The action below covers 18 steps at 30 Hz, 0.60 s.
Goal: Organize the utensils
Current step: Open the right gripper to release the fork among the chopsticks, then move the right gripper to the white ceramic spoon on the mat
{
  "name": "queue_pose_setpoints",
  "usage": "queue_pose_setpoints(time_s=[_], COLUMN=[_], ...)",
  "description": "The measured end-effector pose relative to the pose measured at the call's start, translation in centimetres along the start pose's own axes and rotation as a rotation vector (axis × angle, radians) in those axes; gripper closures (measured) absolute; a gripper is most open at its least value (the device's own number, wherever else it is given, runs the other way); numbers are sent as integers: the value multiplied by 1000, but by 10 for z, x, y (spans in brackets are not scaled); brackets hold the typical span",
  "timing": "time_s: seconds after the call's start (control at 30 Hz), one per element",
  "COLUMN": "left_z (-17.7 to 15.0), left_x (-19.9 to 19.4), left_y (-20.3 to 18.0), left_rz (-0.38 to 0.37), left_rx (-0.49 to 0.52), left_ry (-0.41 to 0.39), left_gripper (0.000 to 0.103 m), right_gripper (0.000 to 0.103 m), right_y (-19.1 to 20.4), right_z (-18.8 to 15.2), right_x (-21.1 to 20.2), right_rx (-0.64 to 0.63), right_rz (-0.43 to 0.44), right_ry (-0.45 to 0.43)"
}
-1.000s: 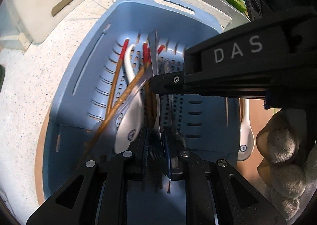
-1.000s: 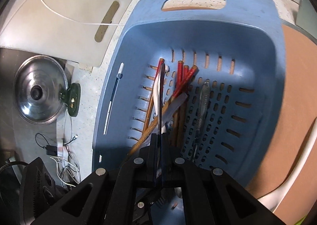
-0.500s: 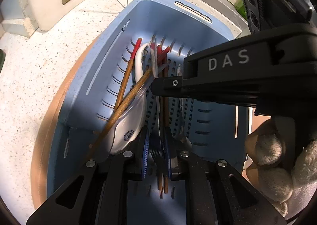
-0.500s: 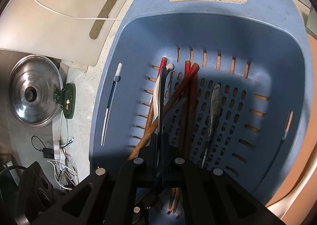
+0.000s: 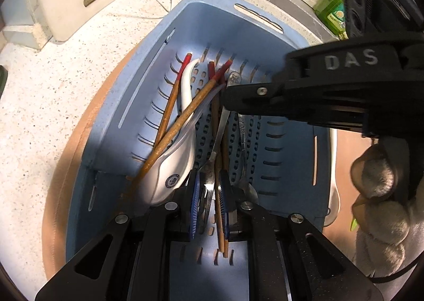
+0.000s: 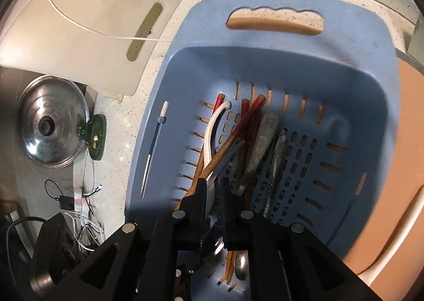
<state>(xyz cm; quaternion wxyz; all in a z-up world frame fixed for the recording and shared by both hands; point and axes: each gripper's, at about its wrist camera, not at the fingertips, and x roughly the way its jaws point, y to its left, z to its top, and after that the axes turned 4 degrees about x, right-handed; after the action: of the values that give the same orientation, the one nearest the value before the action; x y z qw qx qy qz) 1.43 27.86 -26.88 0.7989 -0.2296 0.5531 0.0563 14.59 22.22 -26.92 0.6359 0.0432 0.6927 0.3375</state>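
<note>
A blue slotted basket [image 5: 127, 94] [image 6: 344, 94] holds wooden chopsticks with red tips [image 5: 182, 118] [image 6: 238, 131], a white ceramic spoon [image 5: 175, 163] [image 6: 209, 136] and metal cutlery with grey handles [image 6: 261, 147]. My left gripper [image 5: 208, 195] hangs low in the basket, jaws slightly apart, straddling a metal fork [image 5: 220, 131] and a chopstick. My right gripper [image 6: 214, 189] is open a little over the pile; in the left wrist view its body [image 5: 304, 94] crosses above the basket from the right.
A white cutting board [image 6: 87, 17] with a white cable lies left of the basket. A steel pot lid [image 6: 50, 128] and loose wires sit further left. A second white spoon [image 5: 334, 168] lies outside the basket's right wall. A green bottle [image 5: 331, 9] stands behind.
Both grippers were shut on a metal utensil held up over the basket; it now lies in the basket. The right gripper's jaws have parted and the left's have widened slightly.
</note>
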Motion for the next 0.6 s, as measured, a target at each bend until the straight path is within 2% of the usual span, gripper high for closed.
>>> queue_pose_setpoints(time_s=[0.17,0.27,0.47,0.53,0.6], left_z=[0,-1,-13,-17,-22], left_x=[-16,-29,-50,-51,-51], left_y=[-8,-20,-53,-63,-78], left_rz=[-7,-9,-1,-7,-21], left_rx=[7,28,106,128,157], left_ry=[-28,-52,-97,-105,-106], left_gripper=[90,90,90,90,90], right_gripper=[93,85,78,68,66], right_y=[-8,-18,-60,-82,-107], right_z=[-9,-18,-46,-55,-62], right_x=[-36,-60,-114,-128,-140], right_rx=[-36,-33,-67,-48,-11], right_rz=[32,89,51,29,23], right_ry=[-54,-80,-171,-200,-215])
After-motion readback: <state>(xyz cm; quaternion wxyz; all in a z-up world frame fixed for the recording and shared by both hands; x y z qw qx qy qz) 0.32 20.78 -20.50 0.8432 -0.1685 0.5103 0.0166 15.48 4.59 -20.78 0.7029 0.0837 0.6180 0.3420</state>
